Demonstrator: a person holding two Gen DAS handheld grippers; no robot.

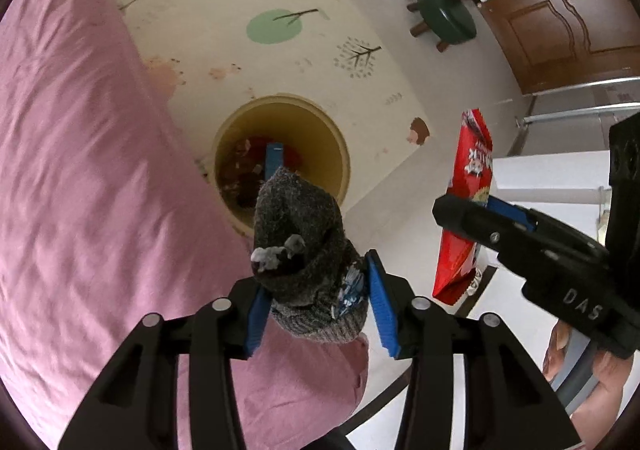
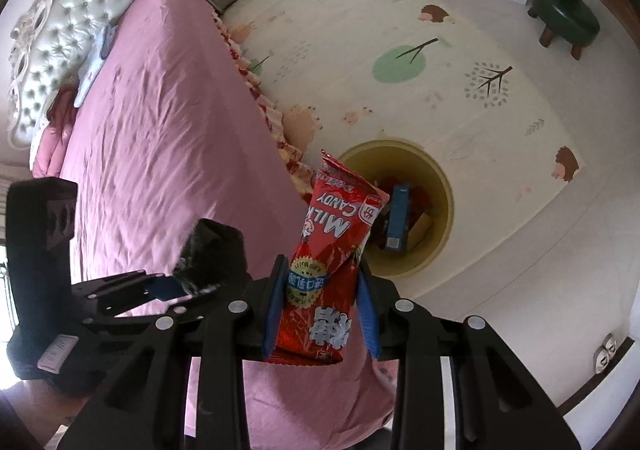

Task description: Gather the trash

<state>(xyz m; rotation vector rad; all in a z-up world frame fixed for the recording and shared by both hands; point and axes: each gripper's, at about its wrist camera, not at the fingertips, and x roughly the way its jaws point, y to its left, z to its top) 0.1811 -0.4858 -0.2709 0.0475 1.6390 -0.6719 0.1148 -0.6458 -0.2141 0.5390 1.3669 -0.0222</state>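
Trash is carried in both claws above the bed's corner: a grey sock (image 1: pixel 304 246) stuffed with crumpled wrapper is seen between the pads of the left claw (image 1: pixel 316 304), though with a gap at the right pad it cannot be told whether it is clamped or being let go; a red candy bag (image 2: pixel 328 262) is gripped by the right claw (image 2: pixel 320 314), its long axis running toward 12 o'clock. The yellow bin (image 1: pixel 340 153), already holding a blue box (image 2: pixel 398 217) and scraps, is found on the play mat (image 1: pixel 224 9) at about 12 o'clock from the left claw and 1 o'clock from the right; the left is judged nearer to the opening.
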